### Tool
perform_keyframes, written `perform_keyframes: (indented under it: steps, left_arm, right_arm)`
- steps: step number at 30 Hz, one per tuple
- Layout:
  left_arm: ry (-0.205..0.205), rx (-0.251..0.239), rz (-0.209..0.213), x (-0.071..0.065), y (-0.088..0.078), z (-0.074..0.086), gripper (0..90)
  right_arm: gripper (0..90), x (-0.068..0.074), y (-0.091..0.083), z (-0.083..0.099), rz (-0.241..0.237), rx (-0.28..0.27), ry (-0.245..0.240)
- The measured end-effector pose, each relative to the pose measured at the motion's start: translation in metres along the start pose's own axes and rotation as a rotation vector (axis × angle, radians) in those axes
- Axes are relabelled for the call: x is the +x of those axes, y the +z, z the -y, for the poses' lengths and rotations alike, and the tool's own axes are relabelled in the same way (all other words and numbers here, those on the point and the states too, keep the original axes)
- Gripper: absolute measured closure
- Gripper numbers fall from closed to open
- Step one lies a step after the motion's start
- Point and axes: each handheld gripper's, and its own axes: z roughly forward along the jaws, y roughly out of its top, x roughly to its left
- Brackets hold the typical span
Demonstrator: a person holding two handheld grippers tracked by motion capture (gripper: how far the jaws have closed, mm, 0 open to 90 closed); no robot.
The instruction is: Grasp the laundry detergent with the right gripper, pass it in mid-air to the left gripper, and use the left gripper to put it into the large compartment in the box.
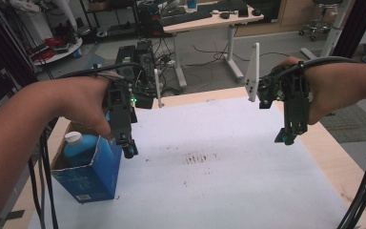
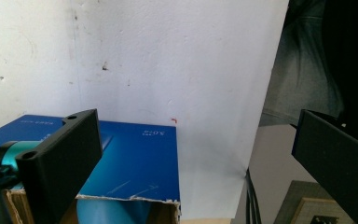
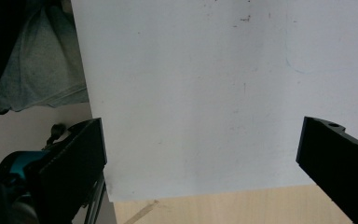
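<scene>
Here, a person holds two grippers above a table covered by a white sheet (image 1: pixel 228 157), with an open blue box (image 1: pixel 93 171) as the landmark of the scene. The box stands at the sheet's near-left edge, its top flaps torn open, and a blue bottle with a white cap (image 1: pixel 74 139) rises upright inside it.

The left gripper (image 1: pixel 127 145) hangs just beside the box's open top, on the side toward the sheet's middle, pointing down. In the left gripper view its two black jaws stand wide apart with nothing between them, and the box's blue flap (image 2: pixel 135 163) lies just below the near jaw. The right gripper (image 1: pixel 286 136) hovers well apart from the box, over the sheet's opposite edge; in the right gripper view its jaws are likewise spread, framing only bare white sheet (image 3: pixel 205 93).

The step in hand appears to be the approach: the left gripper is lining up on the box and has not yet taken hold of the bottle. The next move likely calls for shifting that gripper over the opening, toward the cap, lowering the spread jaws around the bottle's neck, and closing before lifting straight up, clear of the torn cardboard. The right gripper may need to come across and steady the box.
</scene>
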Motion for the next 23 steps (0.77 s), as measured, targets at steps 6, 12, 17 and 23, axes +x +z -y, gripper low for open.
perform_keyframes:
  steps: [6, 12, 17, 23]
  left_arm:
    - [-0.013, -0.002, 0.003, 0.0048, 0.0010, 0.0035, 1.6]
    - [-0.009, -0.007, 0.007, 0.0059, 0.0016, 0.0048, 1.6]
    - [-0.015, -0.007, 0.010, 0.0052, 0.0036, 0.0054, 1.6]
    - [-0.023, -0.008, 0.003, 0.0051, 0.0064, 0.0074, 1.6]
  right_arm:
    - [0.6, -0.0027, -0.0023, -0.0025, -0.001, 0.000, -0.007]
    - [0.6, -0.0037, -0.0007, -0.0056, 0.001, 0.008, -0.008]
    - [0.6, -0.0022, -0.0017, -0.0079, 0.002, 0.002, -0.017]
    - [0.6, 0.0009, -0.0017, -0.0073, 0.006, 0.003, -0.005]
